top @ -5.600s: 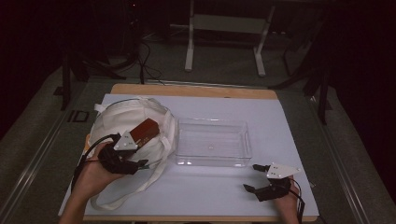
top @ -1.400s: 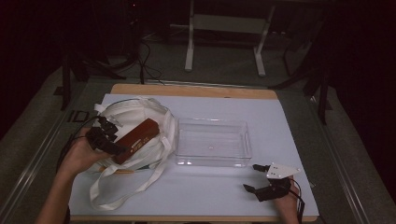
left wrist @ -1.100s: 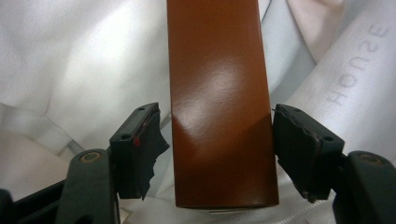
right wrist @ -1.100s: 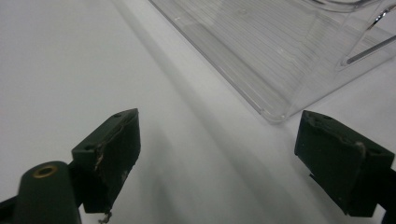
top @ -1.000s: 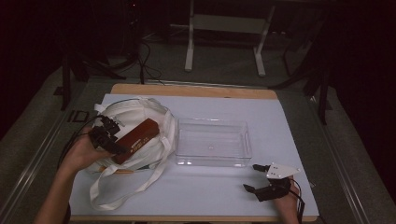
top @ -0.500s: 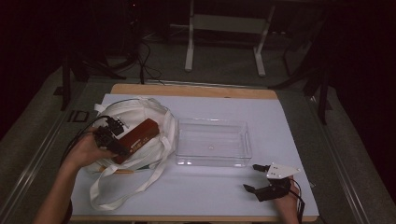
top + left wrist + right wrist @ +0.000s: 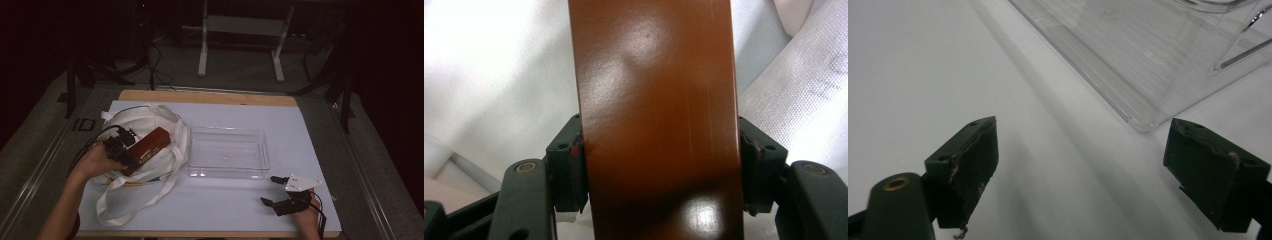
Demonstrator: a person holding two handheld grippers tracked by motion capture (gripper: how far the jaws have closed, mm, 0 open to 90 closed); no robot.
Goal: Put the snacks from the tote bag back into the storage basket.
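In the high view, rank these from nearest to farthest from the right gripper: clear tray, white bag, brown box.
From the right gripper:
1. Clear tray, just ahead of it at mid-table.
2. White bag, beyond the tray on the left.
3. Brown box, over the bag in the left gripper; close to the bag's rank.
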